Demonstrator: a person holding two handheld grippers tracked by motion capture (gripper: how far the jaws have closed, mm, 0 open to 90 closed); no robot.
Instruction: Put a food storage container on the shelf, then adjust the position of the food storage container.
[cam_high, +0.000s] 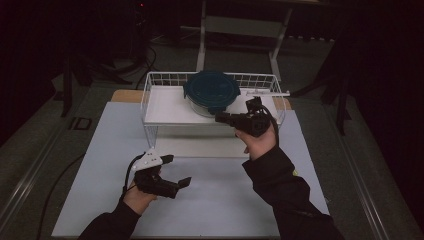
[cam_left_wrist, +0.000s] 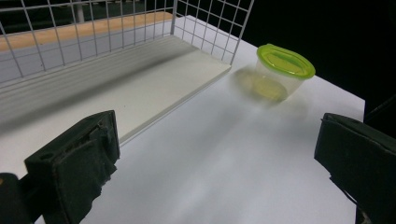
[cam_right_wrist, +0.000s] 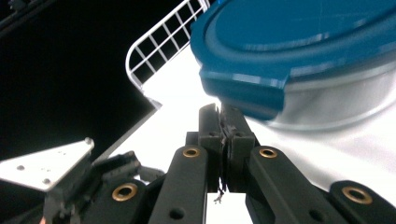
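So the right gripper (cam_right_wrist: 223, 122) has its jaws pressed together with nothing between them, tips sitting just short of the latch tab on the round glass container with the dark blue snap-on lid (cam_high: 211, 92). In the right gripper view the tab hangs right above and a touch beyond the jaw tips, very close, though I can't tell if they're actually touching it. That's the relation everything hangs on: the tab lies straight ahead of the jaws, on the near side of the container, facing the person.

The container sits on the upper white shelf of a white wire rack (cam_high: 150, 90), toward the back and middle. From the high view the right gripper (cam_high: 223, 119) comes in from the rack's open front, so there's free room to pull back toward the person. To the sides and behind, the wire walls box it in, so not much slack there.

The left gripper (cam_high: 176, 171) is well apart, low over the pale table (cam_high: 100, 165), jaws spread wide and empty. Its own view looks across at a small clear tub with a lime green lid (cam_left_wrist: 282, 70) standing on the table past the rack's corner.

My guess: the right hand is clearly nearer and would have to open up before it could grab that tab or rim.
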